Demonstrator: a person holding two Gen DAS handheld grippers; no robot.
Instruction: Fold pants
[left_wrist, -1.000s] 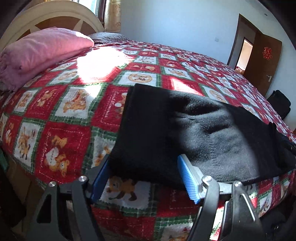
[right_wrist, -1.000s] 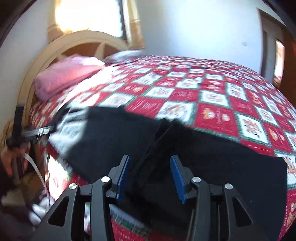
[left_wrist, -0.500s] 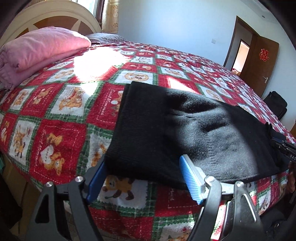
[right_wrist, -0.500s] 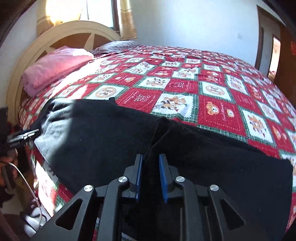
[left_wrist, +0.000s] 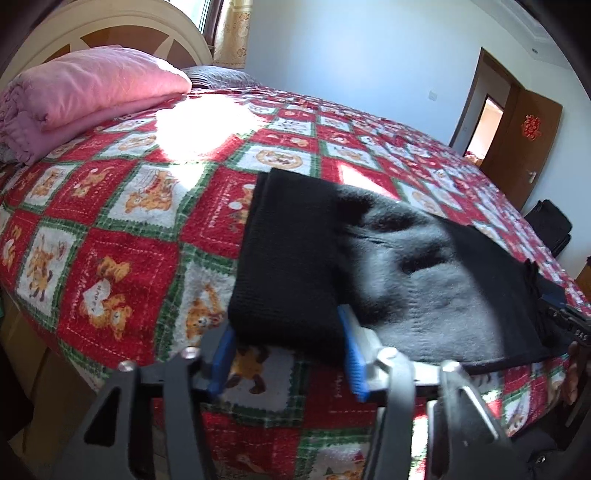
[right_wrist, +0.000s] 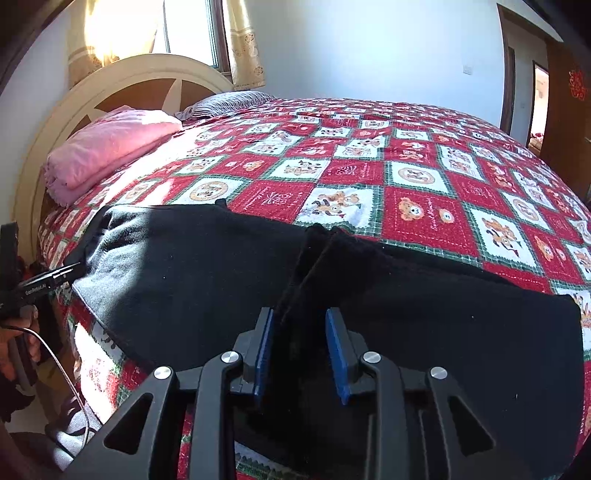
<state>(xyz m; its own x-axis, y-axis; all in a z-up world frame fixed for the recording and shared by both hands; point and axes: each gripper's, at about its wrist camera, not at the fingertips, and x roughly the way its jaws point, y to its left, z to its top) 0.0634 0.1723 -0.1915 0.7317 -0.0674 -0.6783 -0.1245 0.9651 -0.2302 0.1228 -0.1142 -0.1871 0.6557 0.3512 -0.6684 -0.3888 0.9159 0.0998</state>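
Note:
Black pants (left_wrist: 369, 266) lie along the near edge of the bed, waistband at the left in the left wrist view. My left gripper (left_wrist: 288, 354) is open, its blue pads on either side of the waistband's near corner. In the right wrist view the pants (right_wrist: 207, 280) spread across the bed edge with a raised fold (right_wrist: 314, 254) in the middle. My right gripper (right_wrist: 301, 350) is open around the near end of that fold. The left gripper's tip shows at the left edge (right_wrist: 55, 280), and the right gripper shows at the right edge of the left wrist view (left_wrist: 565, 317).
A red, white and green checked bedspread (right_wrist: 424, 177) covers the bed. A folded pink blanket (left_wrist: 85, 99) lies by the cream headboard (right_wrist: 122, 85). A brown door (left_wrist: 524, 136) and a black bag (left_wrist: 550, 225) are at the far right. A cable (right_wrist: 70, 376) hangs by the bedside.
My right gripper shut on the fold half a second ago and has now opened again. My left gripper stayed open and moved closer to the waistband corner.

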